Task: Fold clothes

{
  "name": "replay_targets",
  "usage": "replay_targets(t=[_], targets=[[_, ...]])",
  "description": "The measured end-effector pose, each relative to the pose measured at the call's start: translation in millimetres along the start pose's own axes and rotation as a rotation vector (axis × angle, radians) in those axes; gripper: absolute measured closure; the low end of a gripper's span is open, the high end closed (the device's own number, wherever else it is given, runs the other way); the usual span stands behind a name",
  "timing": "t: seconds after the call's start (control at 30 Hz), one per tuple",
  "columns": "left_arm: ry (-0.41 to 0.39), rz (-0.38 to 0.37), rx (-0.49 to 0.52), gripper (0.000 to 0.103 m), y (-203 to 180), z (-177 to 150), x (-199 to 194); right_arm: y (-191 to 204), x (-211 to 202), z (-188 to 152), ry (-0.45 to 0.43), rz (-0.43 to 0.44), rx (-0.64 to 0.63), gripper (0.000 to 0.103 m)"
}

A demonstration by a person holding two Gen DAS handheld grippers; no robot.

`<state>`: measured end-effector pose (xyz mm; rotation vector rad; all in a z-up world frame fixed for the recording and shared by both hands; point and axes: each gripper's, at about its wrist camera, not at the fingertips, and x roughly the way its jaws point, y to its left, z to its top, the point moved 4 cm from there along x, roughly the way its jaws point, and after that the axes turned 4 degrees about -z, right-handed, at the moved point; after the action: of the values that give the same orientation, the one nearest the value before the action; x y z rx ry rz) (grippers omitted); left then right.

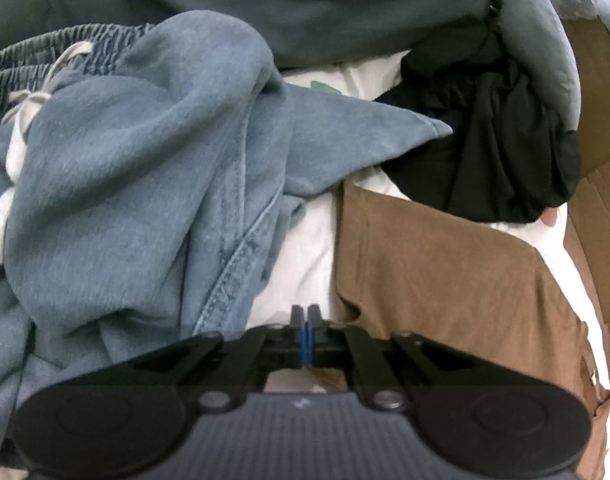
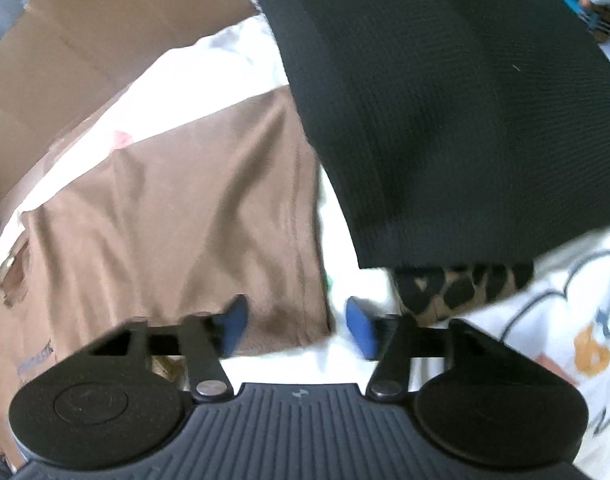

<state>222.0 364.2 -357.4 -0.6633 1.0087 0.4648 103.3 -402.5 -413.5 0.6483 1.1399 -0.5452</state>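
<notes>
- The left gripper [image 1: 306,314] is closest, and its two blue-edged fingers are pressed together with no cloth seen between them.
- Just ahead of it, to its right, lies the brown shirt [image 1: 445,276] on a white sheet [image 1: 301,248].
- To its left is a heap of blue jeans [image 1: 137,168].
- The right gripper [image 2: 295,326] has its jaws apart over the brown shirt's corner, holding nothing.
- A black cloth [image 2: 445,120] lies ahead, to its right.

A white bed sheet [image 1: 305,256] is seen spread under bright light, bordered by flattened brown cardboard [image 2: 105,32] at one side.
</notes>
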Motion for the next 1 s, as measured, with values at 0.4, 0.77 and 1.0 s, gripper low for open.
replay_targets(t=[0.4,0.77,1.0], targets=[[-0.015,-0.016,-0.023,0.102,8.1,-3.3,-12.6,-2.8,19.9,7.1,0.051,0.038,0.146,0.096],[-0.028,0.012,0.002,0.103,4.2,6.0,-14.5,17.6,8.0,36.8,-0.116,-0.054,-0.037,0.098],[-0.057,0.053,-0.001,0.103,9.7,16.3,-15.3,-0.2,-6.4,47.3,-0.17,-0.077,-0.081,0.098]])
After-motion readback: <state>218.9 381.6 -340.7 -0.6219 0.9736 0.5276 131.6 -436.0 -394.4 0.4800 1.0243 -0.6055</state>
